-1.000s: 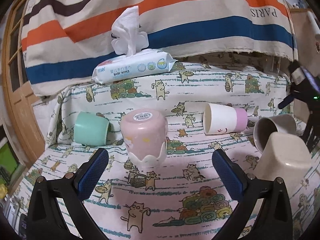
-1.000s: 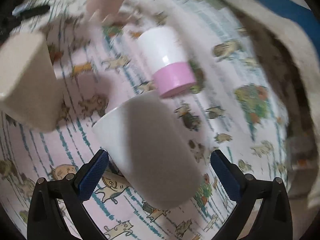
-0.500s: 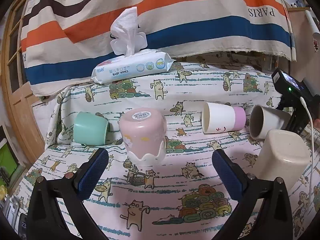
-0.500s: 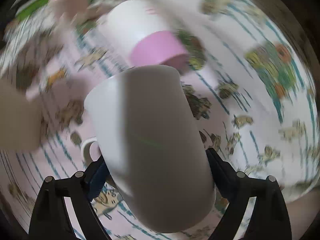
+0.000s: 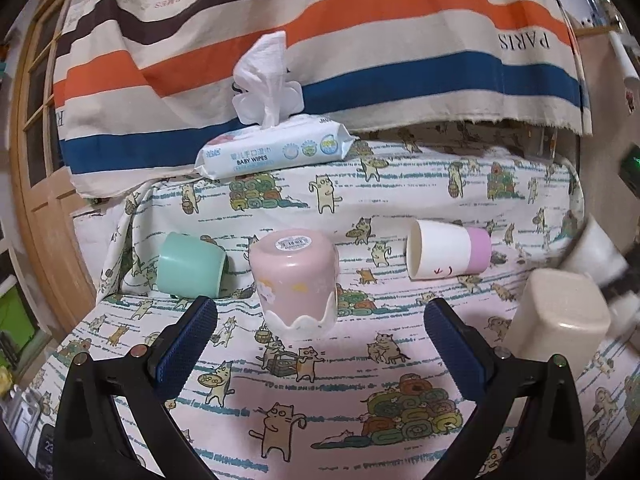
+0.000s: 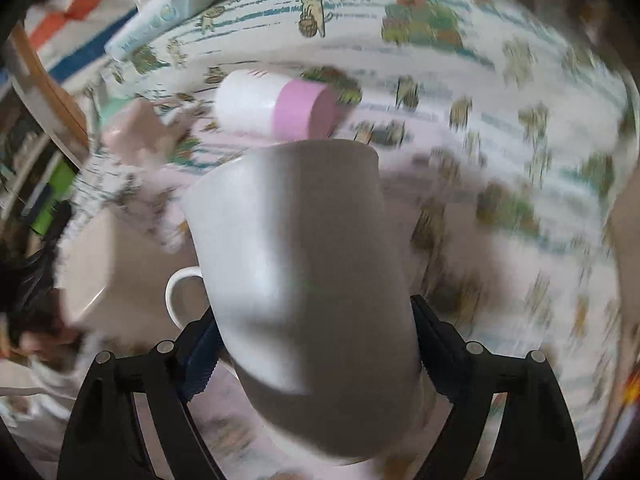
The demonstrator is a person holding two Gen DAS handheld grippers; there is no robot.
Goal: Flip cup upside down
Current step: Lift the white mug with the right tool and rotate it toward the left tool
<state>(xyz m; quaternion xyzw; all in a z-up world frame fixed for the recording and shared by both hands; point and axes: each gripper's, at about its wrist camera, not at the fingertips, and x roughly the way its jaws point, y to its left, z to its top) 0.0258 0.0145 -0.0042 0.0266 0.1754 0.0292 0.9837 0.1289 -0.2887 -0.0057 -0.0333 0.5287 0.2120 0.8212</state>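
Observation:
My right gripper is shut on a white mug with a handle, held above the cat-print cloth with its rim pointing away and tilted. The same mug shows blurred at the right edge of the left wrist view. My left gripper is open and empty, hovering in front of a pink cup that stands upside down. A white-and-pink cup lies on its side; it also shows in the right wrist view. A mint cup lies on its side at the left.
A beige square cup stands upside down at the right. A pack of baby wipes sits on the raised back ledge under a striped cloth. A wooden door frame borders the left.
My right gripper closed on the white mug, lifted it and is turning it; the view is blurred. In the left wrist view the mug moved right and up. The left gripper has hardly moved.

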